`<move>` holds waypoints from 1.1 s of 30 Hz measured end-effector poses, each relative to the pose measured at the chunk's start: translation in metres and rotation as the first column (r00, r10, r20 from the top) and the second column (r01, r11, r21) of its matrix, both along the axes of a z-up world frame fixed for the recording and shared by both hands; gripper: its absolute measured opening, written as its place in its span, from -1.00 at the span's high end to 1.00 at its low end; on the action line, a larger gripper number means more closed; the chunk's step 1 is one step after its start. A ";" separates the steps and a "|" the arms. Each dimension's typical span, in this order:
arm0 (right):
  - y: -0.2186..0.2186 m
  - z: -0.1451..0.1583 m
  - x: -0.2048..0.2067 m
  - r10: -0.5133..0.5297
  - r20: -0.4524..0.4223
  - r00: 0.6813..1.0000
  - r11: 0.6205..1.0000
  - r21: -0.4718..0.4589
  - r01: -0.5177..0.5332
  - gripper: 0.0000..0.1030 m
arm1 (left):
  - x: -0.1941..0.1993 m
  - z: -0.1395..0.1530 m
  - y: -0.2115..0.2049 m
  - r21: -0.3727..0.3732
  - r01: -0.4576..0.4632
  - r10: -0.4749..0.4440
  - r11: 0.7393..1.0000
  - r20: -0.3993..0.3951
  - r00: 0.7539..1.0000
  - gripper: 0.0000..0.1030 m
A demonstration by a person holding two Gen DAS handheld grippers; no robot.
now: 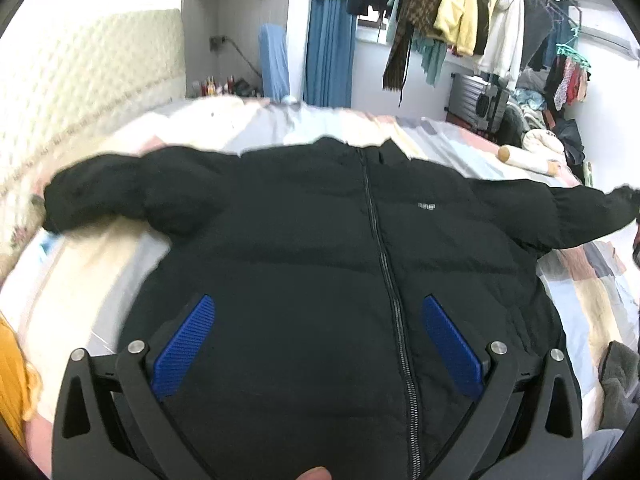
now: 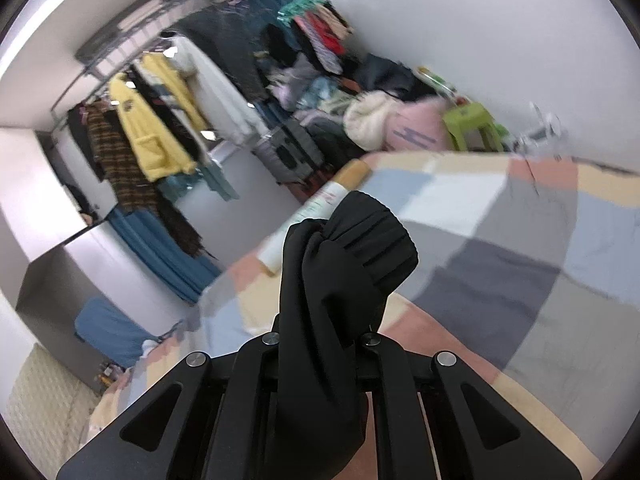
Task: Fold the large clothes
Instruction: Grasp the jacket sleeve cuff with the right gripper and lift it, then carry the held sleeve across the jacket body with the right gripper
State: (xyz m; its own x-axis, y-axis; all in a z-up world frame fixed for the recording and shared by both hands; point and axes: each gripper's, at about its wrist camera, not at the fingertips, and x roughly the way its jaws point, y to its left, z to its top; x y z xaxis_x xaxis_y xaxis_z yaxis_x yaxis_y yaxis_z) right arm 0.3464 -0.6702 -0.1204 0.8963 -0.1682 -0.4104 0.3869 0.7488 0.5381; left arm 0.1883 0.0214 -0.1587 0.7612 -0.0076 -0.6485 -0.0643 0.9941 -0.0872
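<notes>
Spread wide, the left tool (image 1: 316,344) hangs over the lower front of a black jacket (image 1: 320,240), which lies zipped and face up on the patchwork bed (image 1: 580,292) with both sleeves out sideways. Right tool (image 2: 320,340) is pressed together, pinching the jacket's cuff (image 2: 360,248) above the bed.

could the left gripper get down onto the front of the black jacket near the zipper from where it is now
Probably yes. The left gripper hangs open directly over the jacket, its zipper running between the blue pads, and nothing lies in between. The right gripper is off at the sleeve cuff.
</notes>
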 end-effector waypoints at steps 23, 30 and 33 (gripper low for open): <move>0.286 0.194 -0.012 0.370 0.079 0.926 0.883 -0.340 -0.324 0.87 | -0.046 0.019 0.041 0.097 0.005 -0.021 0.995 0.171 0.985 -1.00; 0.413 0.186 -0.003 0.544 0.033 0.839 0.773 -0.409 -0.485 0.87 | -0.044 0.006 0.067 0.050 0.035 -0.042 0.998 0.140 0.989 -1.00; 0.464 0.172 0.004 0.600 -0.006 0.800 0.721 -0.431 -0.543 0.86 | -0.044 0.005 0.082 0.013 0.014 -0.016 1.000 0.143 0.990 -1.00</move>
State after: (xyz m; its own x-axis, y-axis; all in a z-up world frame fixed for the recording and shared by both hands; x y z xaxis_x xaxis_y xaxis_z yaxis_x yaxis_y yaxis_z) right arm 0.3508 -0.2057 0.0513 0.9127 0.2734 -0.3036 -0.2338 0.9589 0.1608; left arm 0.1447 0.1031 -0.1539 0.8458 -0.0129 -0.5334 -0.0372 0.9959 -0.0830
